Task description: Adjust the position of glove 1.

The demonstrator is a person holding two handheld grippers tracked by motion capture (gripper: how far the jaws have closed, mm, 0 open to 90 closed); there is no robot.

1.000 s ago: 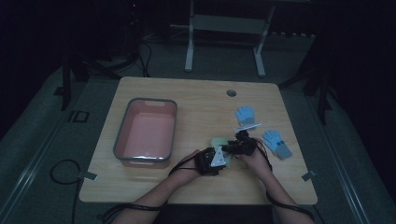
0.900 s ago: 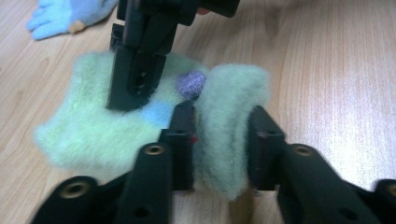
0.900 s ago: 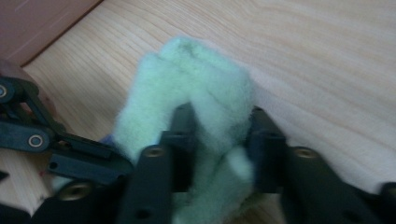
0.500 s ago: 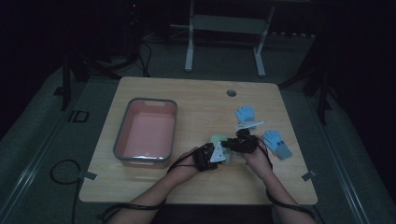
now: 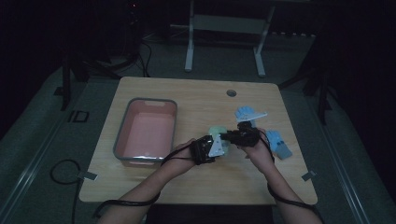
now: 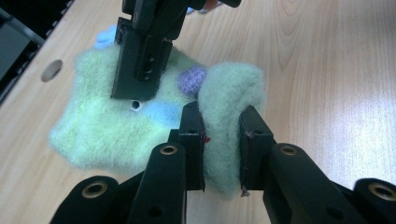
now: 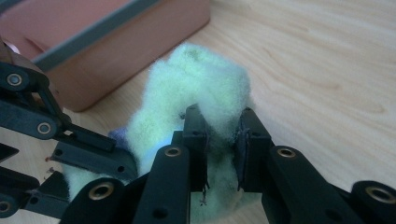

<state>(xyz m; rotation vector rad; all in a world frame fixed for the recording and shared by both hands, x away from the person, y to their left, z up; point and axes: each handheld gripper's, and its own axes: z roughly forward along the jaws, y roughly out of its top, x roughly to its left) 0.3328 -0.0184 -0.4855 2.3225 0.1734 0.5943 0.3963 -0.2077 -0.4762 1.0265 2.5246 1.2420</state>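
both the left gripper (image 6: 222,140) and right gripper (image 7: 220,140) pinch folds of the fuzzy green sock (image 6: 140,116) right of the pink tub (image 5: 147,130) (thin bites), so uneven pulling may slip one free.

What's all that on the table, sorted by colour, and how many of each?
Pale green fuzzy sock, held between both grippers: 1
Blue socks, one beyond the hands and one at the right: 2
Pink bin with a grey rim: 1
Total: 4
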